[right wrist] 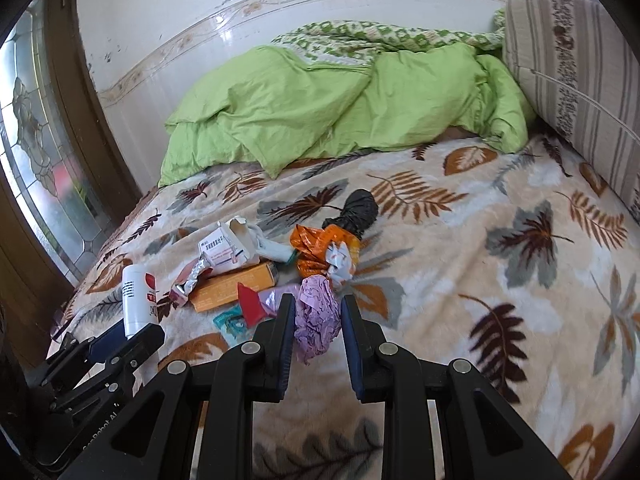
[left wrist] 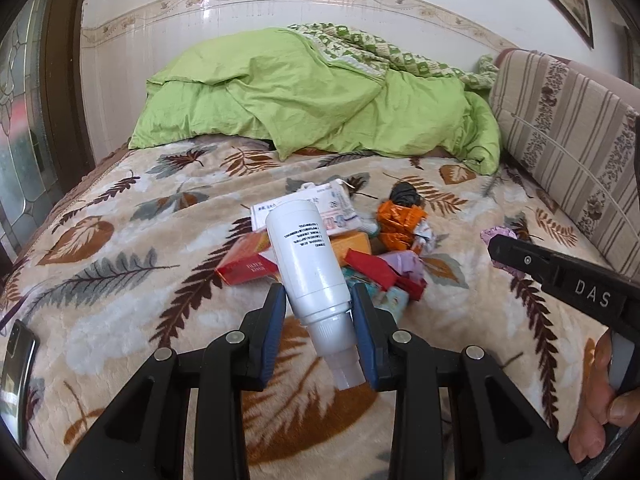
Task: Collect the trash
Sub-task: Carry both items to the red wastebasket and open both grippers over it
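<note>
My left gripper (left wrist: 320,312) is shut on a white plastic bottle (left wrist: 306,256), held above the bed with its cap toward the camera; the bottle also shows in the right wrist view (right wrist: 136,300). My right gripper (right wrist: 318,316) is shut on a crumpled lilac wrapper (right wrist: 316,320), also seen in the left wrist view (left wrist: 498,236). A trash pile lies on the leaf-patterned blanket (right wrist: 480,280): an orange box (right wrist: 234,286), a white carton (right wrist: 236,246), a red wrapper (right wrist: 252,304), an orange foil wrapper (right wrist: 316,254), a black bag (right wrist: 358,210).
A green duvet (left wrist: 320,100) is heaped at the far end of the bed. A striped cushion (left wrist: 568,136) lines the right side. A dark phone (left wrist: 16,376) lies at the bed's left edge. A glass door (right wrist: 40,160) stands at left.
</note>
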`<action>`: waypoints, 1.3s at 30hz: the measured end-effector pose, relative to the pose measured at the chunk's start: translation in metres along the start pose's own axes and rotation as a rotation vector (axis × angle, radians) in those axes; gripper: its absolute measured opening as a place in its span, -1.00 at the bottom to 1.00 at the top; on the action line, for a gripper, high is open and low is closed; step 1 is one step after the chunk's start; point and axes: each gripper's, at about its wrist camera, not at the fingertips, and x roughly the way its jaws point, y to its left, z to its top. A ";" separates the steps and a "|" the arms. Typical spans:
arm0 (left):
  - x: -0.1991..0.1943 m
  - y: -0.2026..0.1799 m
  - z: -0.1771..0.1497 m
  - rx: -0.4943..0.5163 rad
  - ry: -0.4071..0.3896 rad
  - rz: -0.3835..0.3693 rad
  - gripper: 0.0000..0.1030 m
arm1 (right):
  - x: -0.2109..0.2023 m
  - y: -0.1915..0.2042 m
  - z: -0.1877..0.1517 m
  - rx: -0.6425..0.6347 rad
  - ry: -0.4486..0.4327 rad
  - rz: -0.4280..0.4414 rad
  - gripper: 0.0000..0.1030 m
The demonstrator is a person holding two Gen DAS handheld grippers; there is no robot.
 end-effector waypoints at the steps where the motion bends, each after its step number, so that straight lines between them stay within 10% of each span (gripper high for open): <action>1: -0.006 -0.004 -0.002 -0.004 0.001 -0.013 -0.37 | -0.008 -0.001 -0.005 0.013 -0.003 0.002 -0.53; 17: -0.098 -0.095 -0.031 0.121 0.023 -0.370 -0.37 | -0.172 -0.054 -0.066 0.133 -0.068 0.014 -0.53; 36: -0.119 -0.322 -0.042 0.418 0.220 -0.839 -0.37 | -0.318 -0.249 -0.118 0.506 -0.184 -0.347 -0.50; 39: -0.112 -0.341 -0.046 0.433 0.247 -0.850 -0.20 | -0.322 -0.266 -0.122 0.557 -0.175 -0.377 -0.11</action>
